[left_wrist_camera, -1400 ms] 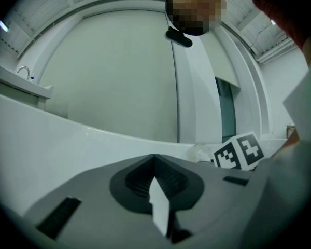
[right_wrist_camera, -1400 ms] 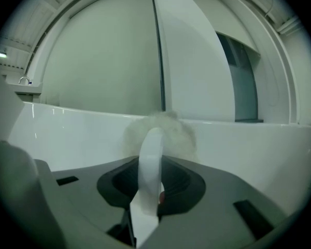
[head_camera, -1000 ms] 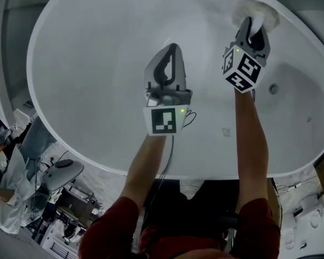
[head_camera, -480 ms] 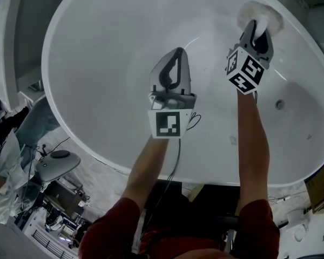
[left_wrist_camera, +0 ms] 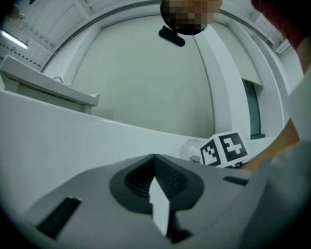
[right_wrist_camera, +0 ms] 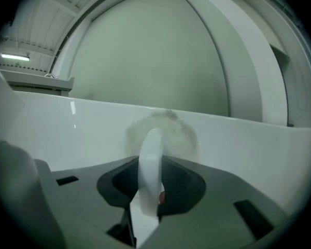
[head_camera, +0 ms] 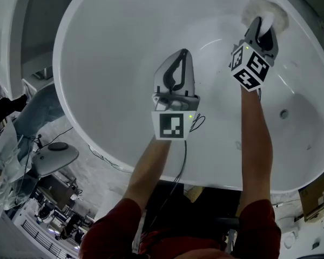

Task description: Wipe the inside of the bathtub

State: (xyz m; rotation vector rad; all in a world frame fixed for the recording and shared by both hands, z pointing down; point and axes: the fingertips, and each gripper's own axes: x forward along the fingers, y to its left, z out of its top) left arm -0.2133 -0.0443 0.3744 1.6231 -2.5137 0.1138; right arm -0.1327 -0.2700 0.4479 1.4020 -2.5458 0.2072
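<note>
Right gripper (head_camera: 262,25) clamped on fluffy round white scrubbing pad (head_camera: 259,7), pad against far inner wall of glossy white oval bathtub (head_camera: 119,47), left gripper (head_camera: 179,57) closed, empty, above.

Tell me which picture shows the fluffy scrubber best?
The head view: the fluffy scrubber shows clearly against the bathtub wall. The right gripper view shows it blurry behind its handle; the left gripper view, barely.

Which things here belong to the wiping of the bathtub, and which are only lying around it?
For the job: bathtub; fluffy white pad against its inner wall; right gripper, shut on the pad's handle.
Not in use: left gripper, shut and empty; grey rounded device and cardboard box outside the tub.
</note>
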